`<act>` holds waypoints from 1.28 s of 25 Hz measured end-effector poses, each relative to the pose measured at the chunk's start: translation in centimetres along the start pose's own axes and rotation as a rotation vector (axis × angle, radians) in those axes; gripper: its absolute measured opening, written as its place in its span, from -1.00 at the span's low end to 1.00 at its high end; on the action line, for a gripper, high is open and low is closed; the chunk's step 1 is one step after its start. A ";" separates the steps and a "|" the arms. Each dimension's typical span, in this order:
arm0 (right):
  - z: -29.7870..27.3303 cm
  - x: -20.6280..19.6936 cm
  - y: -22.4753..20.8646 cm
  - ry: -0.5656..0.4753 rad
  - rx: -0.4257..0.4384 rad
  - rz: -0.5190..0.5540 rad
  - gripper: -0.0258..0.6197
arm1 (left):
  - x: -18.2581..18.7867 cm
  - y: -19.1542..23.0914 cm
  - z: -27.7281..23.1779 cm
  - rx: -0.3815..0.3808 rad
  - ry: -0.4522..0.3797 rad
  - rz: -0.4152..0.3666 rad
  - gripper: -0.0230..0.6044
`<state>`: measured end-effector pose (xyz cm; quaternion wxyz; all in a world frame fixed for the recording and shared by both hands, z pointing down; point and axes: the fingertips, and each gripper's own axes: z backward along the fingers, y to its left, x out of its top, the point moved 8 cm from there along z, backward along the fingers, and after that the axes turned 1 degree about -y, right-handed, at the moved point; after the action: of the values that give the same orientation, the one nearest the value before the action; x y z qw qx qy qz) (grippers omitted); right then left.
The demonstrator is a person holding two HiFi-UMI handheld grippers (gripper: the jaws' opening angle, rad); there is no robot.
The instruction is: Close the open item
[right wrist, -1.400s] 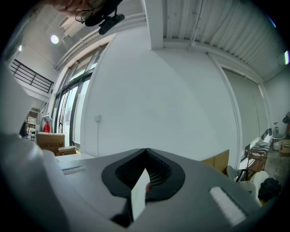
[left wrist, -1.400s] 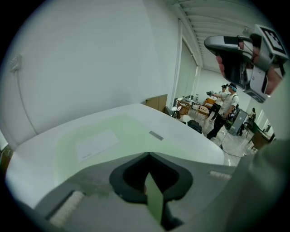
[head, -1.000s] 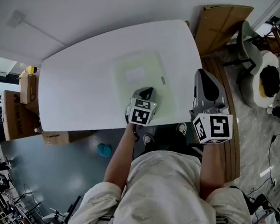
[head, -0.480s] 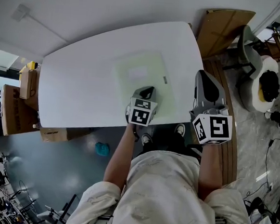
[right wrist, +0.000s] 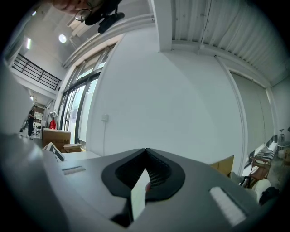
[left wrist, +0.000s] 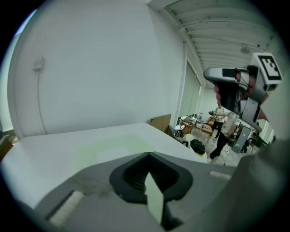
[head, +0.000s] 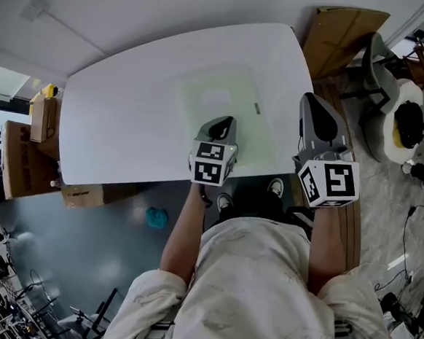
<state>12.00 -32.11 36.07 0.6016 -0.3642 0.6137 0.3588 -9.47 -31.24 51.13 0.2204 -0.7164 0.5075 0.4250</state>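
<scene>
A pale green flat folder [head: 227, 119] lies on the white table [head: 128, 122], with a white label [head: 216, 97] and a small clasp [head: 257, 108] on its right edge. It looks flat, with no flap raised. My left gripper [head: 223, 122] hovers over the folder's near part, jaws shut with nothing between them. My right gripper [head: 309, 100] is held off the table's right edge, also shut and empty. In the left gripper view the folder [left wrist: 113, 147] shows as a faint green patch beyond the closed jaws, and the right gripper [left wrist: 207, 74] is raised at the right.
A cardboard sheet [head: 343, 29] leans beyond the table's right corner. Brown boxes [head: 26, 158] stand at the left end. A chair [head: 377, 65] and a round seat [head: 406, 122] are on the right. A teal object [head: 157, 217] lies on the floor under the near edge.
The head view has shifted slightly, so the table sits a little higher in the picture. Both grippers keep their places relative to the folder and stay shut.
</scene>
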 end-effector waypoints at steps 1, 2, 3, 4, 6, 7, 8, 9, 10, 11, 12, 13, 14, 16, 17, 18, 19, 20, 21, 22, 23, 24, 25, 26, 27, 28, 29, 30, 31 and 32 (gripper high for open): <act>0.0 0.1 0.1 0.000 0.001 0.001 -0.92 | 0.4 0.1 0.5 0.004 -0.021 0.001 -0.92; 0.1 0.1 0.2 0.000 0.001 0.004 -0.92 | 0.8 0.2 1.0 0.007 -0.041 0.003 -0.92; 0.1 0.2 0.4 0.000 0.002 0.007 -0.92 | 1.2 0.3 1.5 0.011 -0.058 0.006 -0.92; 0.1 0.3 0.5 -0.001 0.003 0.010 -0.92 | 1.5 0.4 2.0 0.015 -0.073 0.010 -0.92; 0.0 0.4 0.8 -0.001 0.009 0.017 -0.92 | 2.2 0.7 3.0 0.021 -0.109 0.008 -0.92; 0.1 0.5 0.9 0.000 0.012 0.021 -0.92 | 2.6 0.8 3.5 0.021 -0.133 0.006 -0.92; 0.1 0.6 1.0 0.001 0.015 0.026 -0.92 | 3.0 0.9 4.1 0.022 -0.156 0.004 -0.92; 0.2 0.7 1.3 0.001 0.018 0.031 -0.92 | 3.2 1.1 4.7 0.027 -0.178 0.003 -0.92; 0.2 0.7 1.6 0.000 0.021 0.035 -0.92 | 3.4 1.4 5.4 0.036 -0.196 0.001 -0.92; 0.3 0.8 1.9 0.001 0.024 0.039 -0.92 | 3.5 1.7 6.1 0.047 -0.211 0.000 -0.92; 0.3 0.8 2.2 0.002 0.028 0.042 -0.92 | 3.6 2.0 6.6 0.059 -0.221 0.001 -0.92; 0.3 0.7 2.4 0.005 0.033 0.045 -0.92 | 3.6 2.3 7.1 0.069 -0.226 0.005 -0.92; 0.3 0.8 2.6 0.006 0.037 0.049 -0.92 | 3.6 2.5 7.5 0.079 -0.228 0.009 -0.92; 0.3 0.9 3.0 0.003 0.044 0.056 -0.92 | 3.8 2.9 8.3 0.095 -0.238 0.017 -0.92; 0.3 1.1 3.1 0.000 0.046 0.057 -0.92 | 3.9 3.0 8.7 0.103 -0.246 0.018 -0.92; 0.3 1.3 3.3 -0.002 0.049 0.056 -0.92 | 4.1 3.1 9.2 0.112 -0.257 0.018 -0.92; 0.4 1.4 3.6 -0.004 0.053 0.054 -0.92 | 4.3 3.1 9.8 0.123 -0.273 0.016 -0.92; 0.3 1.4 3.8 -0.005 0.058 0.053 -0.92 | 4.6 3.2 10.4 0.138 -0.293 0.014 -0.92; 0.2 1.5 4.1 -0.006 0.064 0.051 -0.92 | 5.0 3.3 11.0 0.155 -0.317 0.011 -0.92; 0.1 1.5 4.3 -0.006 0.068 0.048 -0.92 | 5.3 3.4 11.6 0.170 -0.342 0.009 -0.92; 0.0 1.6 4.6 -0.006 0.072 0.045 -0.92 | 5.7 3.5 12.2 0.183 -0.365 0.007 -0.92; -0.1 1.6 4.9 -0.005 0.076 0.042 -0.92 | 6.0 3.5 12.8 0.194 -0.385 0.005 -0.92; -0.1 1.6 5.3 -0.004 0.081 0.039 -0.92 | 6.3 3.6 13.5 0.205 -0.405 0.005 -0.92; -0.2 1.6 5.7 -0.003 0.086 0.036 -0.92 | 6.6 3.8 14.2 0.218 -0.423 0.005 -0.92; -0.3 1.6 6.1 -0.003 0.091 0.035 -0.92 | 6.8 4.0 15.0 0.233 -0.442 0.007 -0.92; -0.4 1.6 6.6 -0.002 0.097 0.035 -0.92 | 6.9 4.3 15.7 0.250 -0.461 0.007 -0.92; -0.6 1.6 7.0 -0.003 0.103 0.036 -0.92 | 7.1 4.6 16.4 0.267 -0.480 0.006 -0.92; -0.8 1.7 7.3 -0.005 0.110 0.037 -0.92 | 7.3 4.8 17.1 0.284 -0.495 0.001 -0.92; -0.9 1.9 7.6 -0.009 0.116 0.039 -0.92 | 7.5 4.9 17.6 0.299 -0.506 -0.005 -0.92; -1.0 2.0 7.9 -0.011 0.121 0.041 -0.92 | 7.6 4.9 18.1 0.311 -0.511 -0.012 -0.92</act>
<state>4.61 -29.24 34.09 0.6185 -0.3121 0.6384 0.3353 -19.96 -23.75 35.58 0.4505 -0.5468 0.4902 0.5077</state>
